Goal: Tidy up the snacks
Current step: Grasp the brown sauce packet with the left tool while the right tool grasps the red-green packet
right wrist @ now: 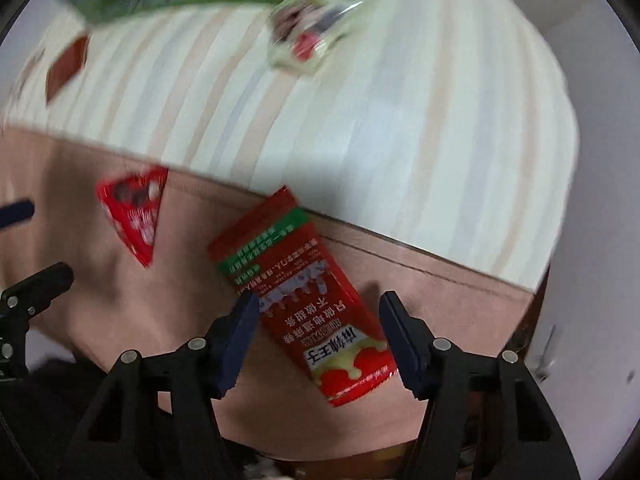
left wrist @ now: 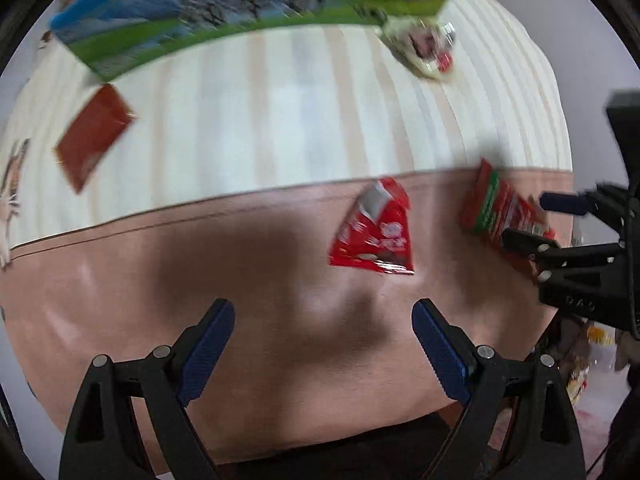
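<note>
A long red and green snack packet (right wrist: 308,304) lies flat and slanted on the pink blanket (right wrist: 440,300). My right gripper (right wrist: 320,304) points down over it with a pad on each side; the pads are close to its edges, and I see no squeeze. In the left wrist view the right gripper (left wrist: 532,220) straddles that packet (left wrist: 496,204) at the far right. A triangular red packet (left wrist: 374,232) lies loose on the blanket. My left gripper (left wrist: 324,320) hangs open over bare pink blanket with nothing between its fingers.
A large blue and green box (left wrist: 256,4) lies at the far side of the striped sheet (left wrist: 280,120). A dark red flat packet (left wrist: 94,136) lies at the left and a white wrapped snack (left wrist: 424,44) near the box. Both views are motion-blurred.
</note>
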A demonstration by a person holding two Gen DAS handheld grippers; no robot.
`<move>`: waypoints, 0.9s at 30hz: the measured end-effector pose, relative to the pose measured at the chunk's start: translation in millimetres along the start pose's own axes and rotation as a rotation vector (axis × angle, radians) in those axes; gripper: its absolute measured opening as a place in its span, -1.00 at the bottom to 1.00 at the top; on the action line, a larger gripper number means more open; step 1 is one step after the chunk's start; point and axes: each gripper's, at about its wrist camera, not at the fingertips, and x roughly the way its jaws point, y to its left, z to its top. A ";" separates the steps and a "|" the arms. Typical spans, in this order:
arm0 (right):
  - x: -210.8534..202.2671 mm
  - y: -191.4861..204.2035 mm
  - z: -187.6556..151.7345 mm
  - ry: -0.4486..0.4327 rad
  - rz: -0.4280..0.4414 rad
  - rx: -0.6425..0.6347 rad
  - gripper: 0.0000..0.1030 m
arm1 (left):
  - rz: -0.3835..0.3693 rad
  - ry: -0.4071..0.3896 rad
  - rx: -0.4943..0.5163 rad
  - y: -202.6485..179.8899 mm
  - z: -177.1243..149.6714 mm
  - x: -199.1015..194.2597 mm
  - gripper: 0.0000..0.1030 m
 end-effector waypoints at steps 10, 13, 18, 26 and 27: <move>21.6 -44.9 -1.1 -0.039 0.188 0.290 0.26 | 0.010 -0.019 -0.021 -4.4 5.2 4.0 0.76; 24.5 -69.9 -8.1 -0.089 0.356 0.548 0.27 | 0.091 -0.082 -0.021 16.4 10.8 -13.2 0.76; 23.8 -81.3 -3.6 -0.114 0.525 0.739 0.47 | 0.222 -0.118 -0.008 72.6 37.0 -31.3 0.76; -13.7 -37.0 34.8 -0.160 0.399 0.629 0.71 | 0.390 -0.039 0.157 127.4 81.5 -18.5 0.76; -19.3 -29.2 43.2 -0.172 0.395 0.607 0.76 | 0.407 -0.025 0.185 127.4 84.6 -11.9 0.76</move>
